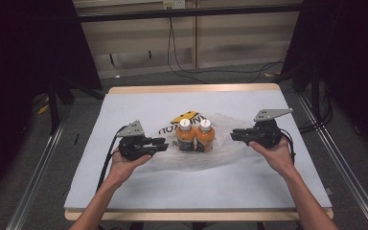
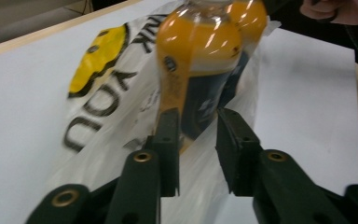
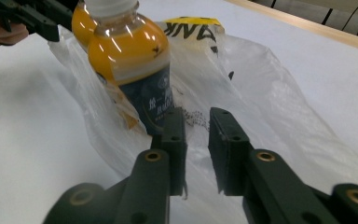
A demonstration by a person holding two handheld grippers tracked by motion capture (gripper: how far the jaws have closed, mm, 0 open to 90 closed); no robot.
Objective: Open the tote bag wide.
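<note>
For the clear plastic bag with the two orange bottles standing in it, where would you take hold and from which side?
Grip the loose film of the plastic bag at its outer edges, one gripper per side, coming in low and level from left and right. The two bottles stand upright mid-bag, so the slack film beside them is thin enough to pinch. The left gripper and right gripper already face it that way, probably the safest approach.

two bottles stand side by side on a bag mid-table; left hand-held gripper left, right hand-held gripper right

Two orange drink bottles stood side by side on one clear plastic bag, with two grippers, one at each side.
</note>
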